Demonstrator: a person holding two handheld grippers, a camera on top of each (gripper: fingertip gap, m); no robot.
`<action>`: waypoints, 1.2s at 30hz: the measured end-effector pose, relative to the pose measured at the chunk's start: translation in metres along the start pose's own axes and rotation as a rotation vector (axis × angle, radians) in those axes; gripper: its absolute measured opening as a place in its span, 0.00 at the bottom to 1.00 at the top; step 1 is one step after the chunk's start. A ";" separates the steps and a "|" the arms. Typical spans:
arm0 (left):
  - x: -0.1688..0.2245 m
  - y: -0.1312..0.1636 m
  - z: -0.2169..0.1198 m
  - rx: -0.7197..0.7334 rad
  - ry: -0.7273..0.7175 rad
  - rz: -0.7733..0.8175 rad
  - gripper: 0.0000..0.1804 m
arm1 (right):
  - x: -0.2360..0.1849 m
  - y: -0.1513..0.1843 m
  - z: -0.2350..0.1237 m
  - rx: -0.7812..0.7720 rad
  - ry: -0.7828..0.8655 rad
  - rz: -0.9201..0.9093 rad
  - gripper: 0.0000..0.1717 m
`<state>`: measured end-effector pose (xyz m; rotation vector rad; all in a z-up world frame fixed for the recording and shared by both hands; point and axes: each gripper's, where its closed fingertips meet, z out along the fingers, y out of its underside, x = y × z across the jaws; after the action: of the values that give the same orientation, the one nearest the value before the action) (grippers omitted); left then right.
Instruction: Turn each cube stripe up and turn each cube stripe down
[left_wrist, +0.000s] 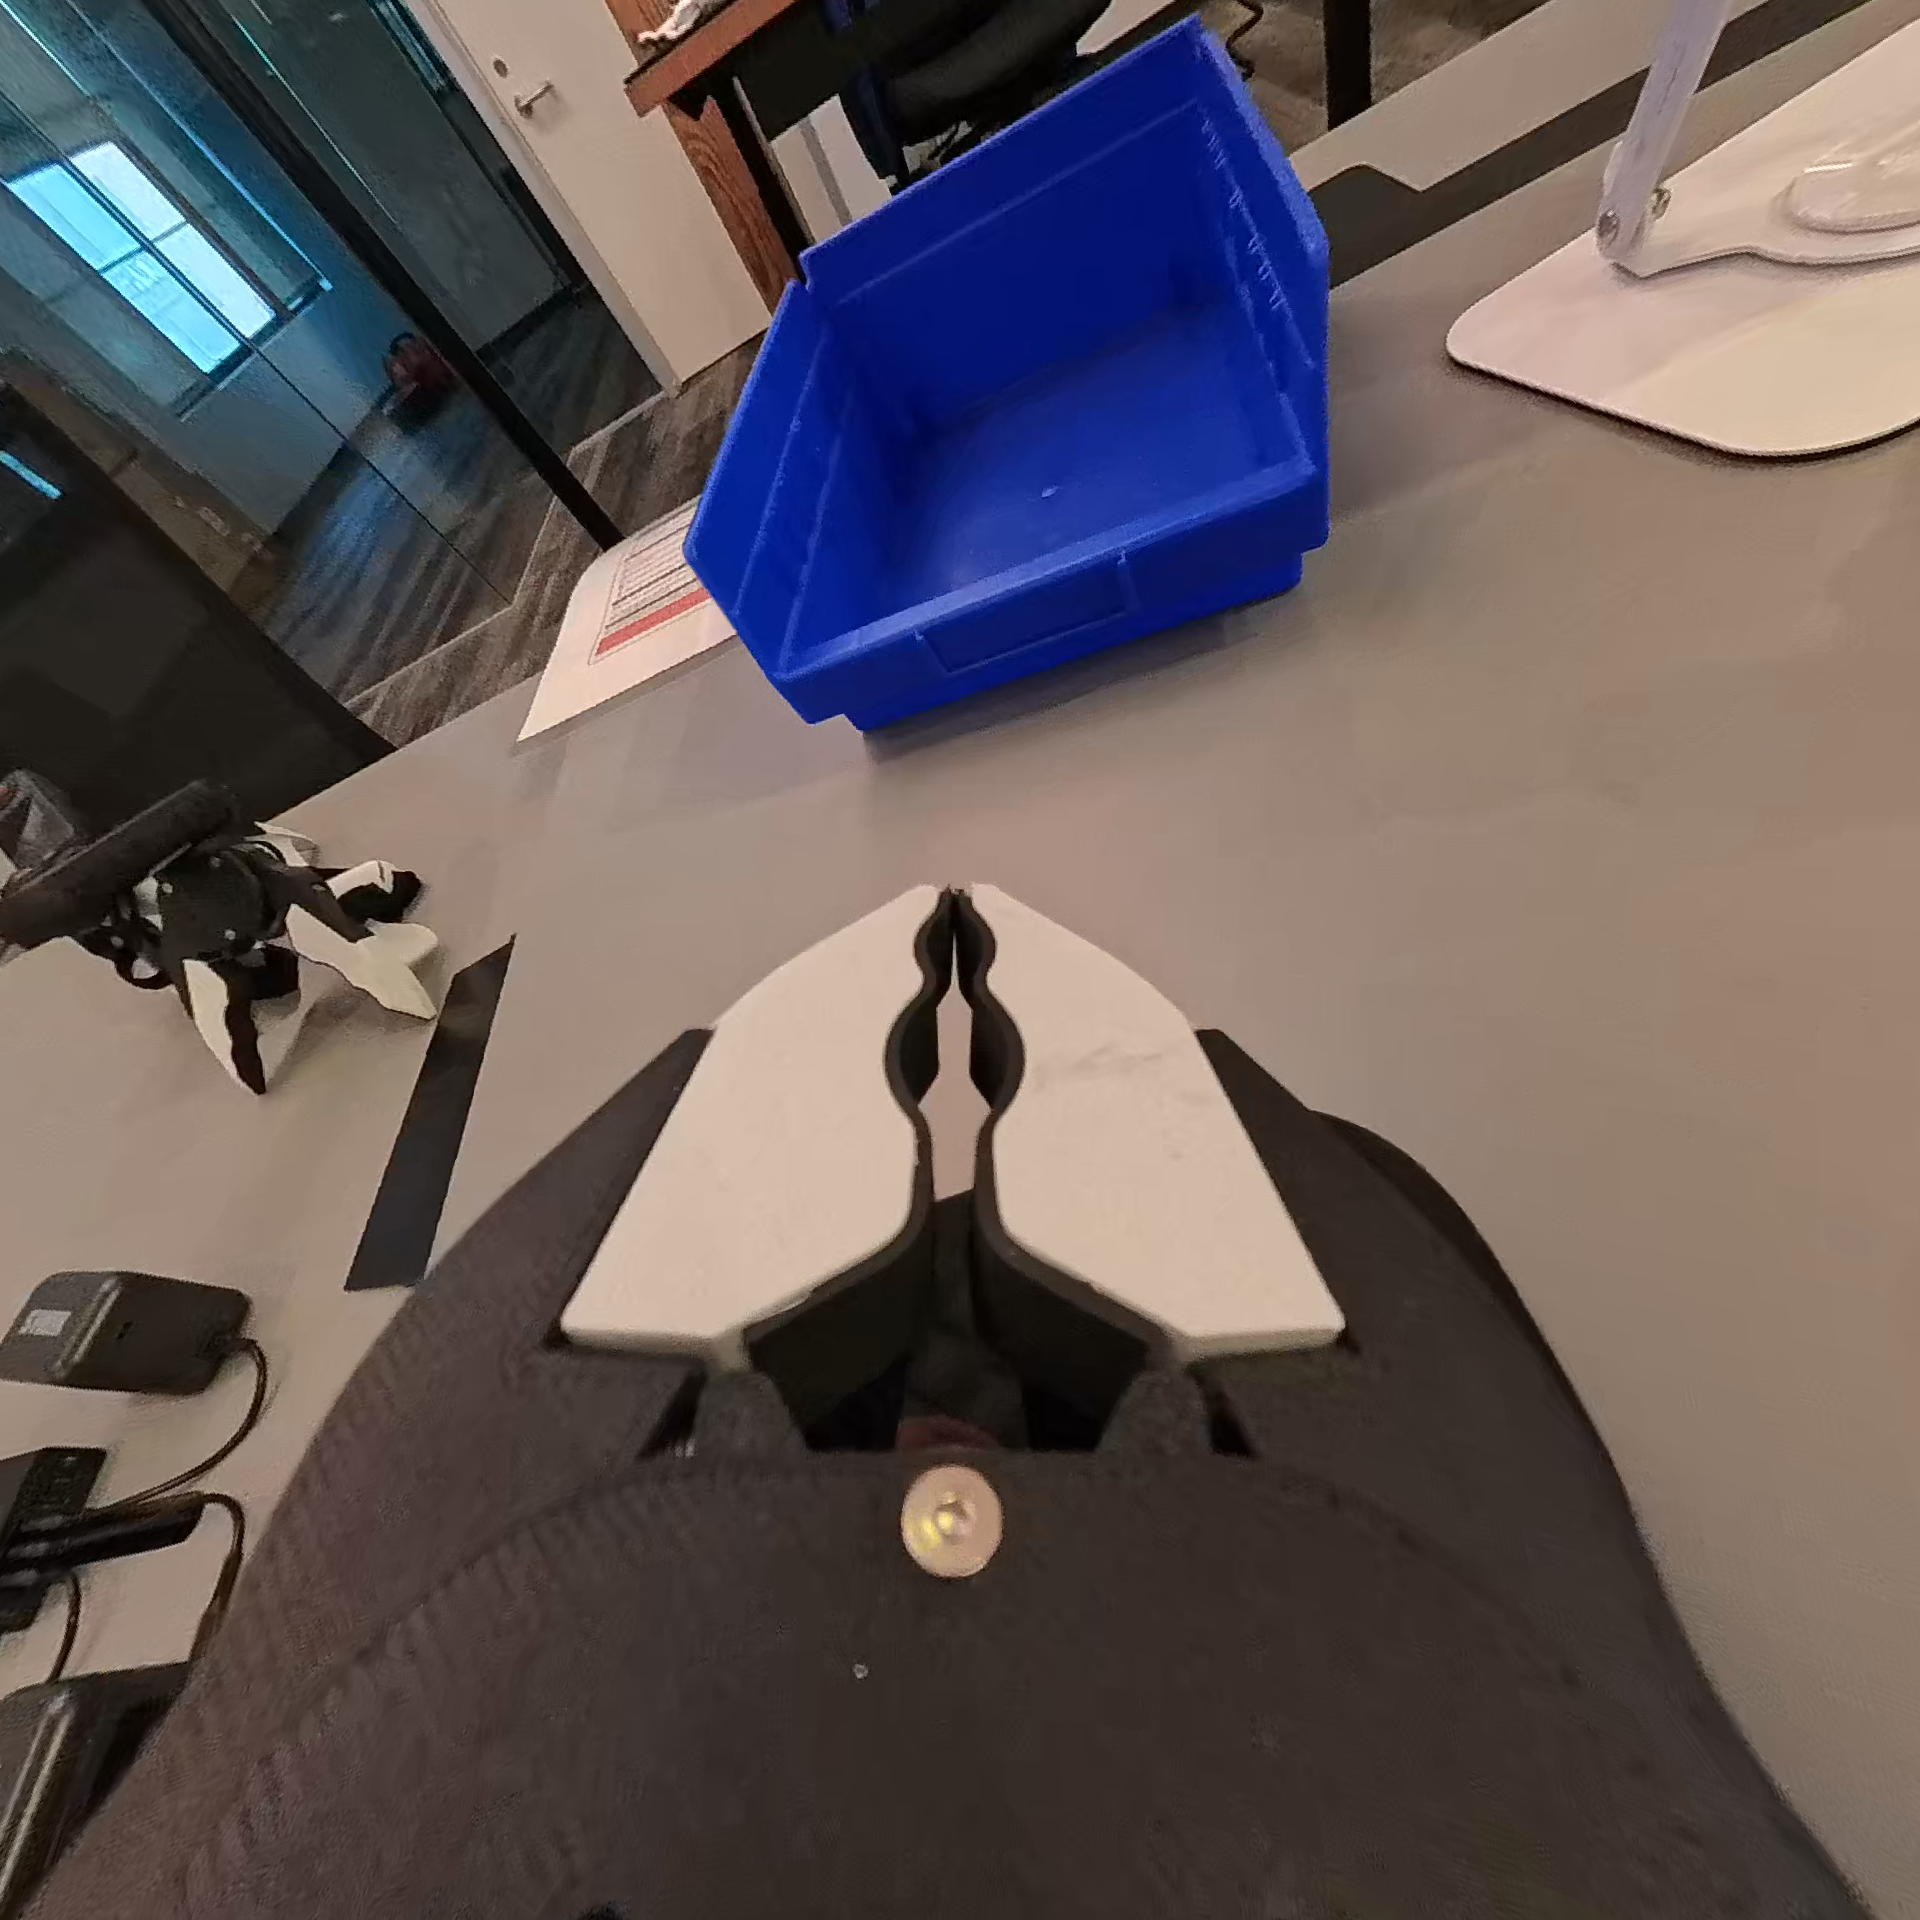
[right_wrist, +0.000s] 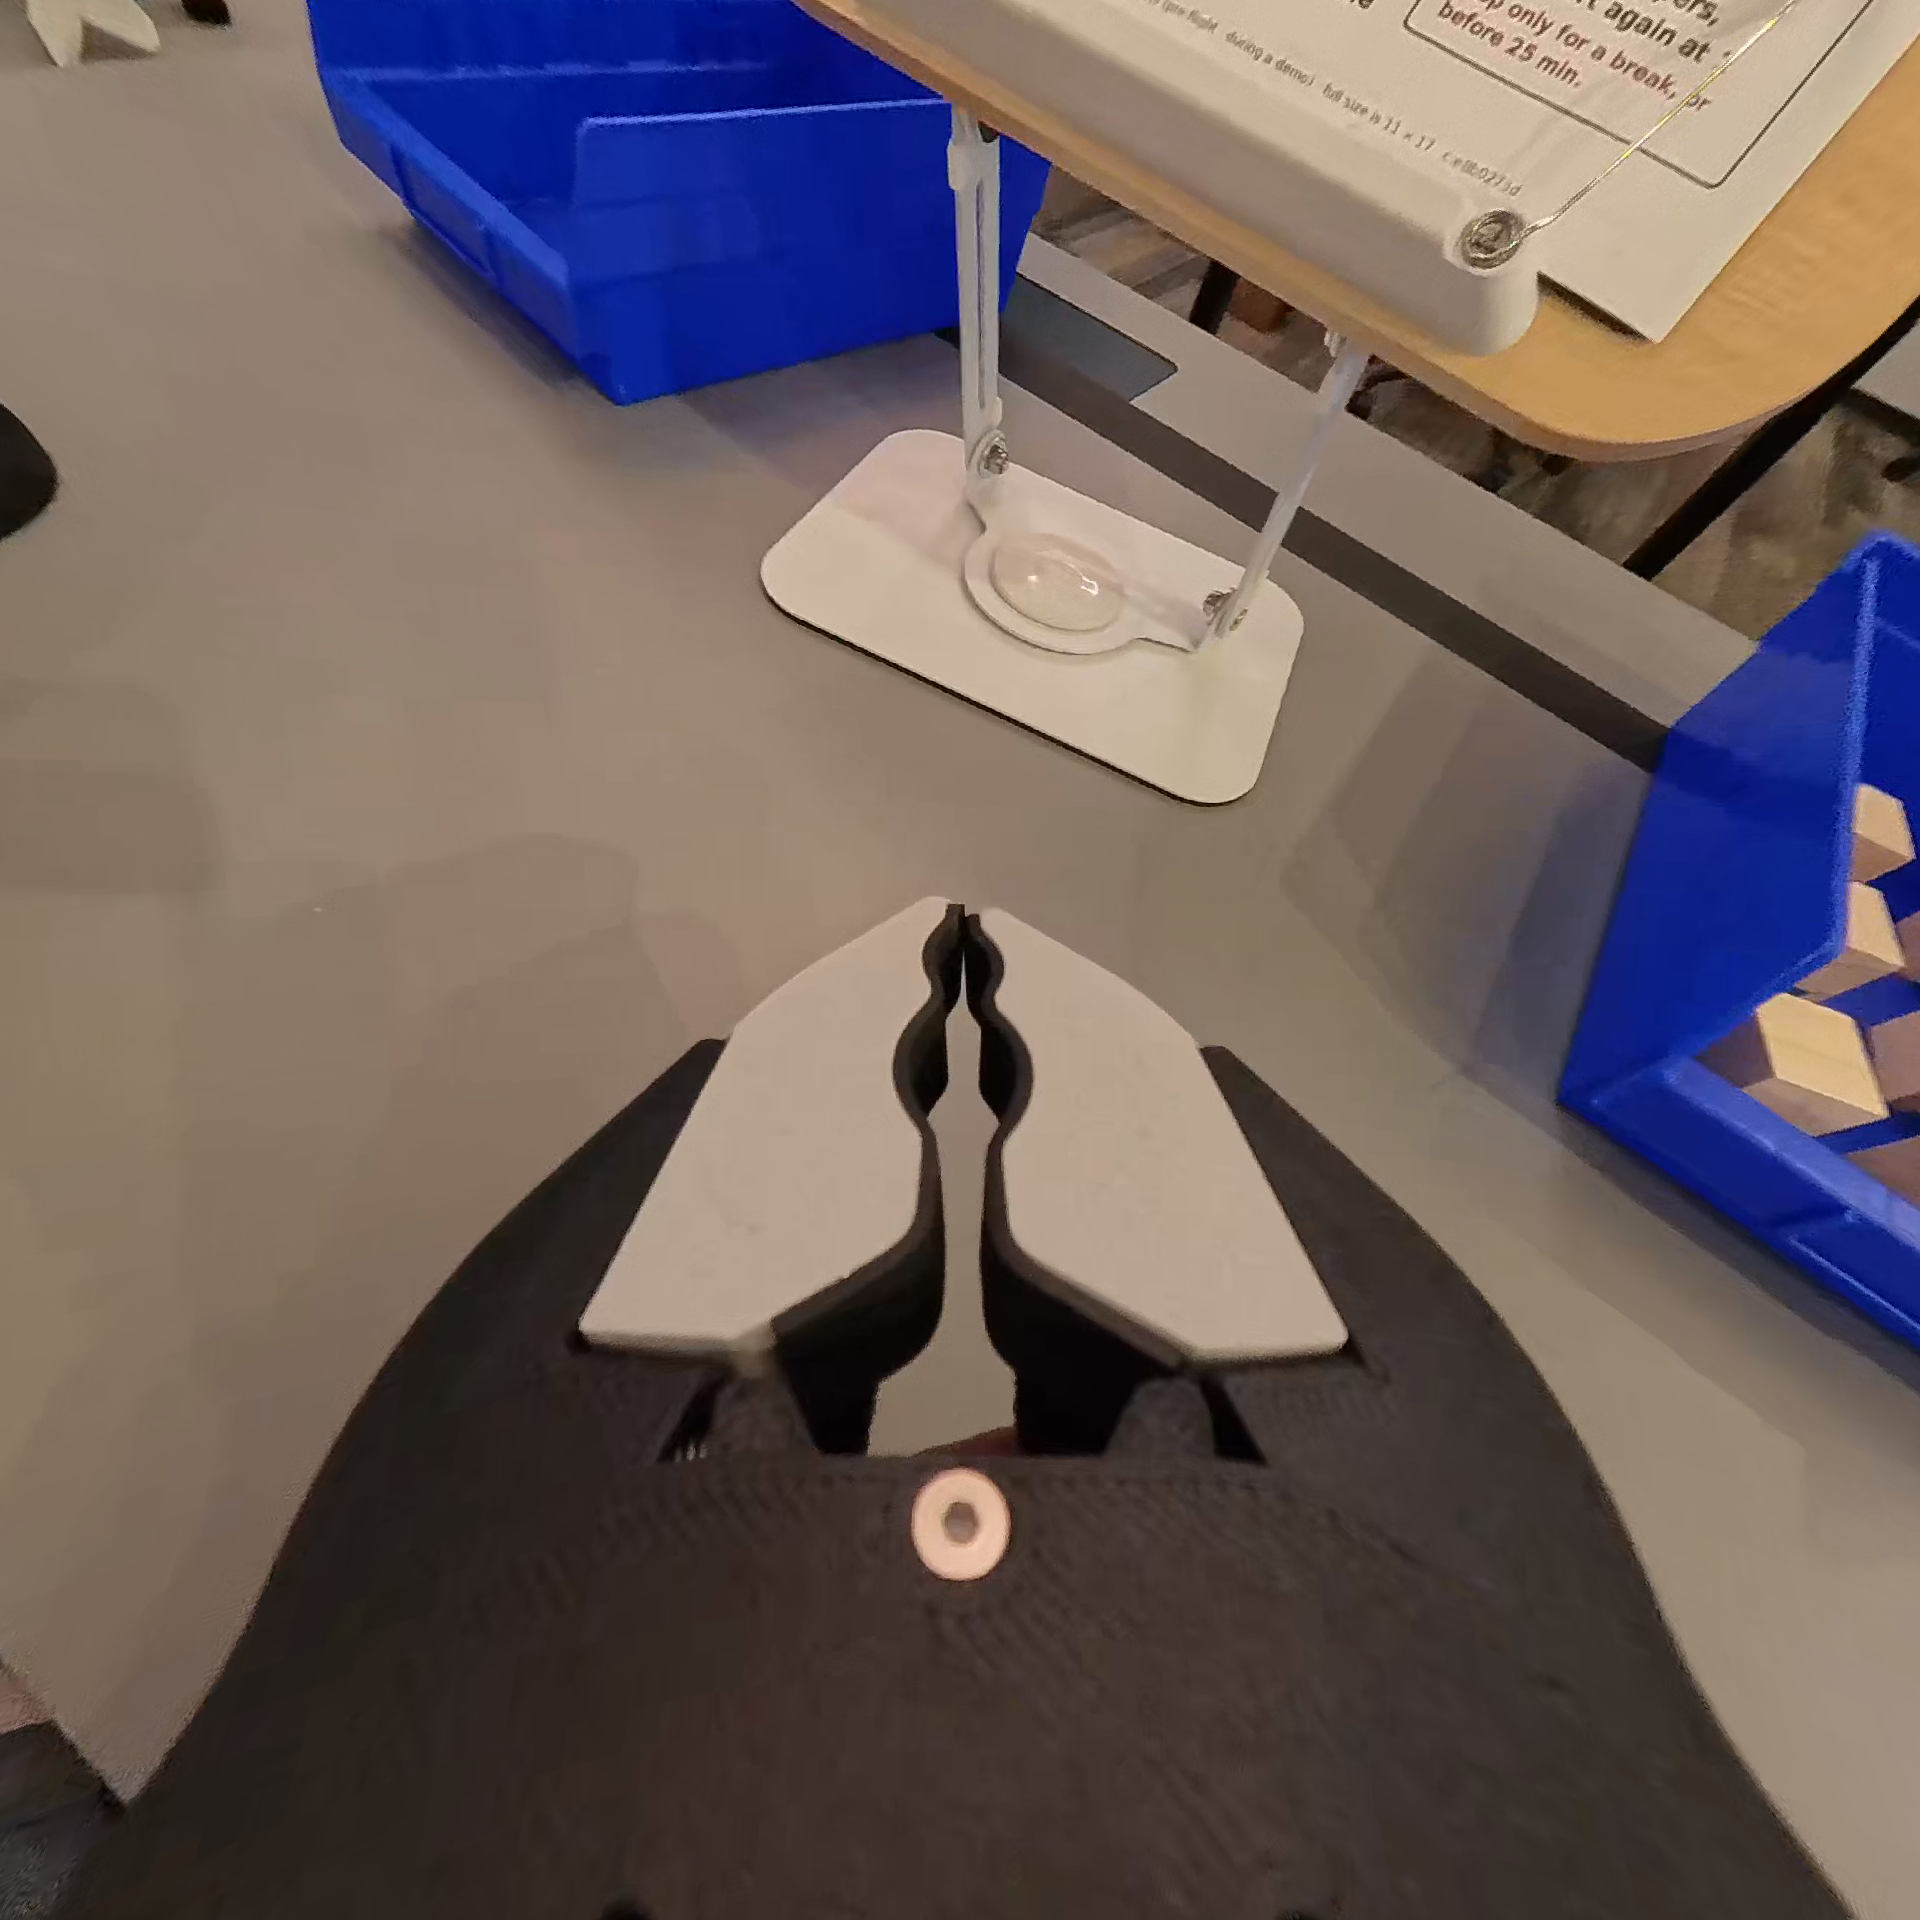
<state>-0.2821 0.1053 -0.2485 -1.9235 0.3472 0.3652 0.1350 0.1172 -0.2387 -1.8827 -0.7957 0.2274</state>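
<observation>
We hold two grippers over one grey table (left_wrist: 1455, 935). Our left gripper (left_wrist: 951, 894) has its two pale fingers drawn together so the tips meet, with nothing between them. Our right gripper (right_wrist: 961, 914) stands the same way: two fingers, tips touching, nothing in the grasp.

We count two blue bins. One bin (left_wrist: 1039, 436) stands on the table far ahead of the left gripper, and we see nothing in it; the same bin shows at the far left in the right wrist view. The second bin (right_wrist: 1766, 831) sits at the right edge of the right wrist view, near the right gripper's right side. In it lie the cubes (right_wrist: 1813, 1060), plain pale wood; we make out about five of them, though the bin wall hides part of the pile, so we cannot give a sure count. We cannot see a stripe on any of them from here.

Between the two bins stands one white stand (right_wrist: 1039, 634) with a flat base and two thin struts that carry one tilted board (right_wrist: 1558, 343) bearing a printed sheet.

At the left in the left wrist view we see one spare black-and-white gripper (left_wrist: 239, 935) lying on the table, one strip of black tape (left_wrist: 431, 1122) just right of it, and one white sheet of paper (left_wrist: 613, 644) touching the far bin's left corner. Near left lie several dark devices (left_wrist: 114, 1340) with cables.
</observation>
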 end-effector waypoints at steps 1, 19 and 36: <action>-0.001 0.001 0.000 -0.005 -0.002 0.005 0.00 | 0.002 0.001 0.001 -0.005 0.023 -0.015 0.00; 0.005 -0.005 0.000 0.089 0.113 -0.118 0.10 | 0.101 0.009 -0.019 0.076 0.249 0.109 0.22; -0.095 -0.016 0.121 0.013 0.136 -0.449 0.48 | 0.382 0.095 -0.060 0.056 0.492 0.571 0.43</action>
<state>-0.3728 0.2299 -0.2390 -1.9522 -0.0009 -0.0645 0.4957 0.2849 -0.2202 -1.9598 0.0875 0.1243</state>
